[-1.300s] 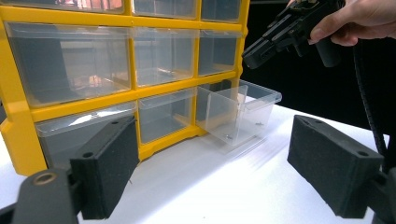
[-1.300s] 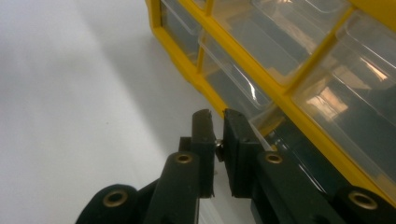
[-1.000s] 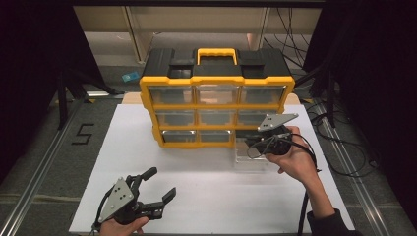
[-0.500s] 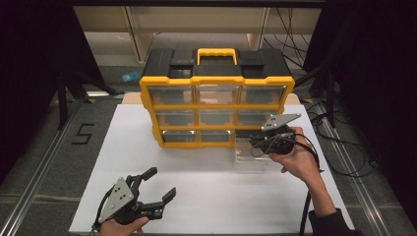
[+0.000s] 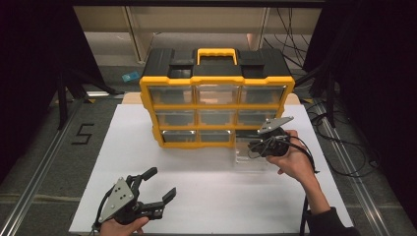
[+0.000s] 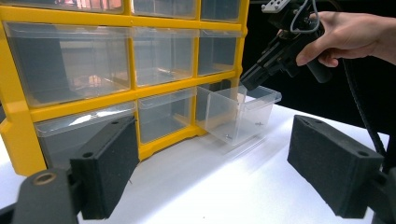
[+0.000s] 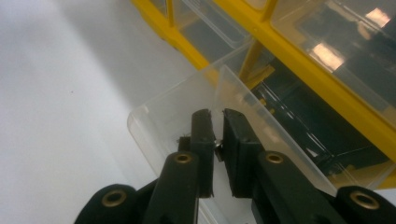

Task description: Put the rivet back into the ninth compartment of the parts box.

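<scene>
Clear plastic drawer (image 5: pixel 252 156), pulled out of the bottom right slot of the yellow organiser (image 5: pixel 216 110) and resting on the white desk (image 5: pixel 206 196) just in front of that slot. Right gripper (image 7: pixel 217 135) pointed down into the drawer from above, jaws almost together and pinched on a small dark screw (image 7: pixel 217 151) caught between the pads; thin clear wall of the drawer standing upright directly beyond the jaw tips. Two more tiny screws on the drawer floor (image 6: pixel 229 137), below and ahead of those jaws as seen in the left gripper view. Held by the person's right hand (image 5: pixel 290 160), cable trailing back toward the desk edge.

Behind the right jaws, three rows of clear drawers in the yellow frame, all other drawers pushed in; black top with yellow carry handle (image 5: pixel 217 52) above.

Left gripper (image 5: pixel 160 183) well apart from the drawer, low at the near left of the desk, jaws spread wide with nothing between the foam pads (image 6: pixel 105 170); organiser front and pulled-out drawer lying ahead of them, drawer toward the right-hand jaw.
</scene>
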`<state>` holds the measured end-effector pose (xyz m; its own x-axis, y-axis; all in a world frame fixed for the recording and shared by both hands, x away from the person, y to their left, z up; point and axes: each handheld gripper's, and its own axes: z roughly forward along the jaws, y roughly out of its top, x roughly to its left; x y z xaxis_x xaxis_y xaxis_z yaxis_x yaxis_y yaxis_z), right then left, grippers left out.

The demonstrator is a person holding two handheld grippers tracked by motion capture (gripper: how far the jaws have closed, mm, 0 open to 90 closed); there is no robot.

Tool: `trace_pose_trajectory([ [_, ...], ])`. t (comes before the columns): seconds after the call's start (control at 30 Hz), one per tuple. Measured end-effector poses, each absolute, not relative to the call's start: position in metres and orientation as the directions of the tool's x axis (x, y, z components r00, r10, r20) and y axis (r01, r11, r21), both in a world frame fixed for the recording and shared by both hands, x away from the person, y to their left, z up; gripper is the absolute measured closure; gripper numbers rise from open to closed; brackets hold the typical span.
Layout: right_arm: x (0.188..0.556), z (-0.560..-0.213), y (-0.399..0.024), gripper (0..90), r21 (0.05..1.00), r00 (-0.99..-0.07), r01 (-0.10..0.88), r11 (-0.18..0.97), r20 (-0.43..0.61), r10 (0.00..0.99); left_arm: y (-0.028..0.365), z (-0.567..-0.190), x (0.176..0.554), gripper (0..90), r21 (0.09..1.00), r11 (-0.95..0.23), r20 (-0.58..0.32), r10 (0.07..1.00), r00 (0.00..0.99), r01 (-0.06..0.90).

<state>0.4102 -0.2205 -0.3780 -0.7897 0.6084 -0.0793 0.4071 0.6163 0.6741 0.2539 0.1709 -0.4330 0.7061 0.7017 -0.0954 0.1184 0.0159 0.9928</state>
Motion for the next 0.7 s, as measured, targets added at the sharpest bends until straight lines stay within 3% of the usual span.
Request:
trace_pose_trajectory([
  [0.13,0.411,-0.379,-0.22,78.7,0.659,-0.792,0.419,0.624,-0.071,0.606,0.171,-0.433,0.254,16.0,0.993,0.016,-0.095,0.702,0.706,0.117],
  [0.2,0.409,-0.378,-0.218,67.2,0.662,-0.785,0.432,0.612,-0.058,0.617,0.171,-0.433,0.254,16.0,0.993,0.017,-0.094,0.702,0.706,0.116],
  [0.27,0.409,-0.377,-0.218,64.6,0.667,-0.788,0.429,0.609,-0.052,0.613,0.171,-0.433,0.254,16.0,0.993,0.017,-0.094,0.702,0.706,0.115],
  [0.3,0.407,-0.374,-0.216,57.3,0.678,-0.792,0.417,0.606,-0.056,0.608,0.172,-0.433,0.254,15.9,0.993,0.015,-0.091,0.702,0.707,0.114],
  [0.7,0.39,-0.364,-0.202,39.6,0.728,-0.794,0.382,0.57,-0.058,0.605,0.172,-0.433,0.254,16.0,0.993,0.018,-0.093,0.703,0.705,0.113],
])
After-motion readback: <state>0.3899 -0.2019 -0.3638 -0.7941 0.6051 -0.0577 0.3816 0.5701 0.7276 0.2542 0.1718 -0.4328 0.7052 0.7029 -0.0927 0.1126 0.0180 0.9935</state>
